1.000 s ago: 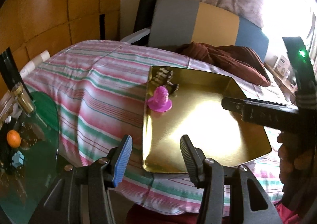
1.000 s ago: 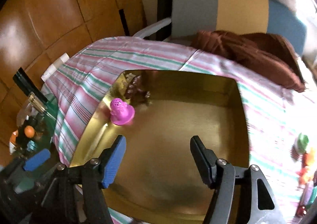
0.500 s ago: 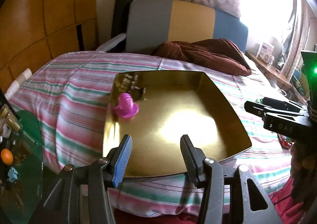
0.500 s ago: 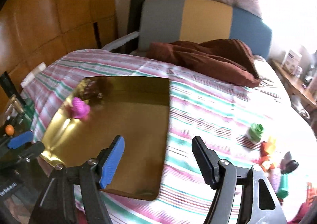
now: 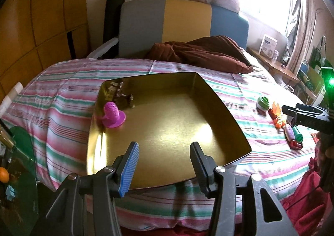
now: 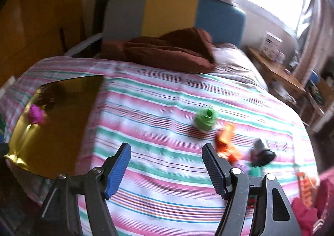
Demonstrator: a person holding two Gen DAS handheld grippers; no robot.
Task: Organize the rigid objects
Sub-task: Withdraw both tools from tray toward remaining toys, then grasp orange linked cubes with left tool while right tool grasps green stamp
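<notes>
A gold tray [image 5: 219,100] lies on the striped bed; it also shows at the left of the right wrist view [image 6: 62,131]. In it are a magenta toy [image 5: 113,115] and a dark metallic piece [image 5: 123,98]. My left gripper [image 5: 165,158] is open and empty over the tray's near edge. My right gripper [image 6: 167,160] is open and empty above the bedspread. Ahead of it lie a green toy [image 6: 205,120], an orange toy [image 6: 226,140] and a dark toy [image 6: 262,153]. The green toy [image 5: 263,103] and orange toy [image 5: 278,115] also show in the left wrist view.
A brown pillow [image 5: 200,54] lies at the bed's head against a grey, yellow and blue headboard [image 5: 183,18]. A green glass side table [image 5: 18,173] with small items stands at left. A wooden nightstand [image 6: 277,68] stands at right.
My right gripper has swung right, from over the tray to over the bedspread near the loose toys. The left gripper has turned right, so the tray sits centred.
</notes>
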